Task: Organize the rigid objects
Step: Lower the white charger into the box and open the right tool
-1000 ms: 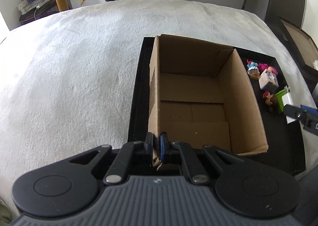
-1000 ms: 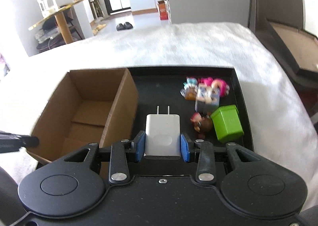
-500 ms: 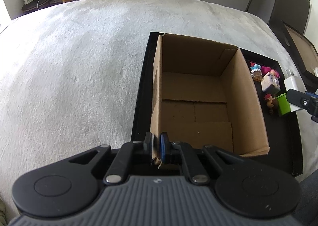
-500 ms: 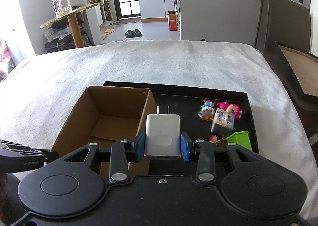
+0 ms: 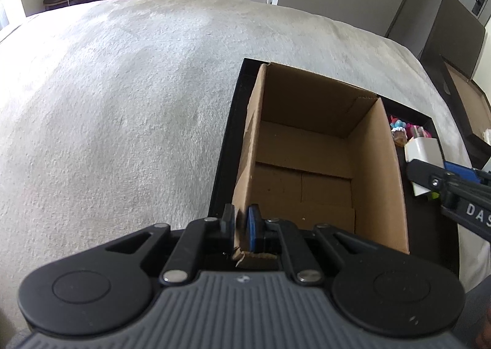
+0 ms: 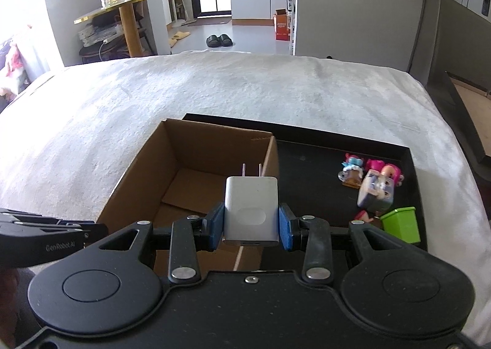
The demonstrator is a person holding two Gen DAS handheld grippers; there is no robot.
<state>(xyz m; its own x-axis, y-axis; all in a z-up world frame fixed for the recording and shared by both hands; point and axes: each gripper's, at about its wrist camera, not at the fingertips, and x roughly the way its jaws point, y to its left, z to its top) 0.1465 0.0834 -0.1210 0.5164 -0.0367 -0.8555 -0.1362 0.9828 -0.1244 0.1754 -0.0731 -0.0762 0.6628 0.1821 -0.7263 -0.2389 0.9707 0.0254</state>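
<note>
Your charger, white w/ two prongs pointing fwd, sits clamped between the blue pads of your right gripper, held above the near right part of the cardboard box. Box is open-topped, nothing visible inside, standing on the left part of the black tray. Your left gripper is pinched on the box's near left wall at the corner, jaws nearly closed w/ the cardboard between them. On the tray, right of the box: a cluster of small toy figures and a green cube-shaped container just beside them. Tray rests on a white fuzzy blanket.
</note>
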